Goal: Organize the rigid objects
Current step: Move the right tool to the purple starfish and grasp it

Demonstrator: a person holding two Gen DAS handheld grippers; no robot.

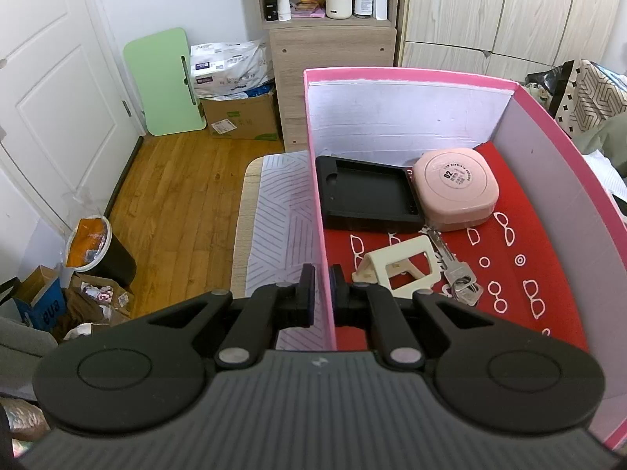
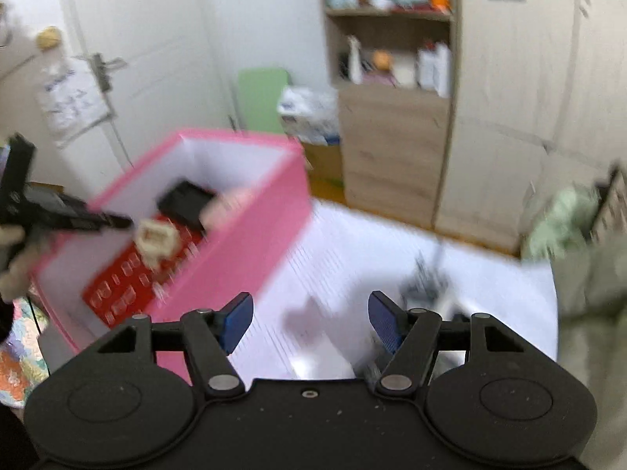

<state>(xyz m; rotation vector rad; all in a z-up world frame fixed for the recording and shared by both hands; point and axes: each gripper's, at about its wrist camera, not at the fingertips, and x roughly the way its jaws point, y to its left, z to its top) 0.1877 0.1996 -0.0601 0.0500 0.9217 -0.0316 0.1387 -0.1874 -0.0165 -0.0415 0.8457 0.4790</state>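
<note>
**Status: box partly filled, items left outside**

The left gripper [image 1: 322, 286] is clamped on the near wall of the pink cardboard box [image 1: 407, 74]. Inside the box lie a black plastic tray [image 1: 366, 196], a pink rounded case [image 1: 456, 188], a cream plastic bracket [image 1: 395, 268] and a metal key bunch [image 1: 456, 270]. The right gripper [image 2: 309, 321] stands open and empty beside the box. A blurred dark object [image 2: 425, 278] outside the box likely remains to be stowed.
</note>
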